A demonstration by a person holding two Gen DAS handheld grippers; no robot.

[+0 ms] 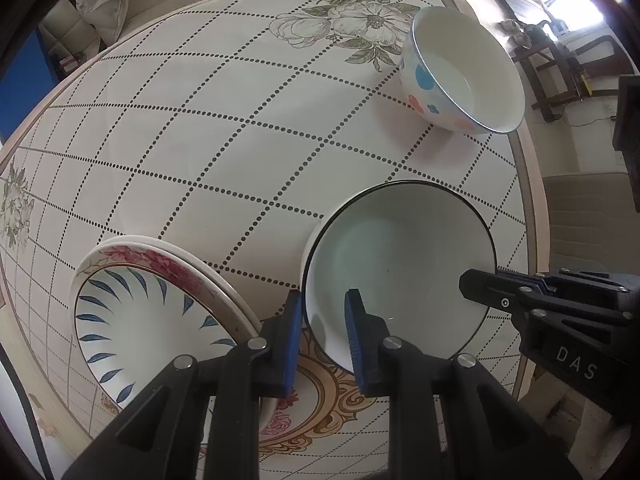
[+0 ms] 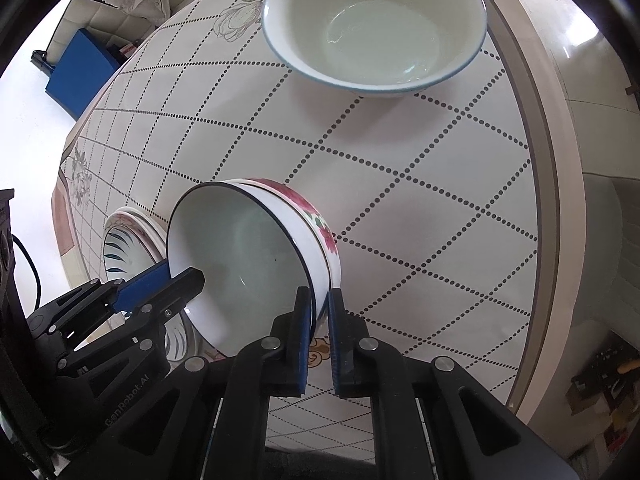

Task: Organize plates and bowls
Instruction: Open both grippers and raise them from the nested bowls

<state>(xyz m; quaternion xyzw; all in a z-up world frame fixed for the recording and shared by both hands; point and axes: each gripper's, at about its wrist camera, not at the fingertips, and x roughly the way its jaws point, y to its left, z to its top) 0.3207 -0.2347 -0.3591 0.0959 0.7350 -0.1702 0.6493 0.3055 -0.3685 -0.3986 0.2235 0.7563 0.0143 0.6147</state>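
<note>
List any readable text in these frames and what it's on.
"DAS" on the black body of the right tongs, in the left wrist view.
"GenRobot.AI" on the black body of the left tongs, in the right wrist view.
Nothing readable on the bowls, plates or tablecloth.

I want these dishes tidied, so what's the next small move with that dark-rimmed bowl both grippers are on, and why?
Probably lift it slightly and carry it toward the blue-rimmed bowl. Both the left gripper and right gripper clamp the dark-rimmed bowl's rim, and it sits nested in a floral bowl.
</note>
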